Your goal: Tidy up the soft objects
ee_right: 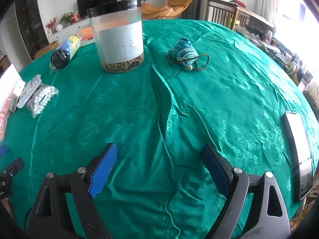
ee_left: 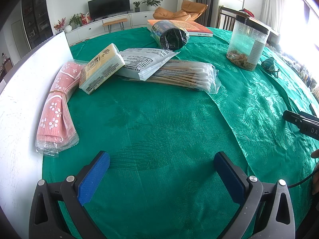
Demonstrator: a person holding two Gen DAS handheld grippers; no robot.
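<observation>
My left gripper [ee_left: 161,163] is open and empty above the green tablecloth [ee_left: 159,123]. Ahead of it lie a pink flowered cloth pack [ee_left: 56,107], a yellow tissue pack [ee_left: 101,67], a white printed pouch [ee_left: 145,61] and a bag of cotton swabs [ee_left: 185,75]. My right gripper [ee_right: 159,157] is open and empty over the cloth. A small blue-green drawstring pouch [ee_right: 184,52] lies far ahead of it. The swab bag [ee_right: 40,97] shows at the left of the right wrist view.
A clear jar with a black lid [ee_right: 118,37] stands at the back. A black wrapped roll [ee_left: 171,34] and an orange book [ee_left: 185,26] lie beyond. A white board [ee_left: 22,91] lines the left. A phone [ee_right: 299,151] lies at the right edge.
</observation>
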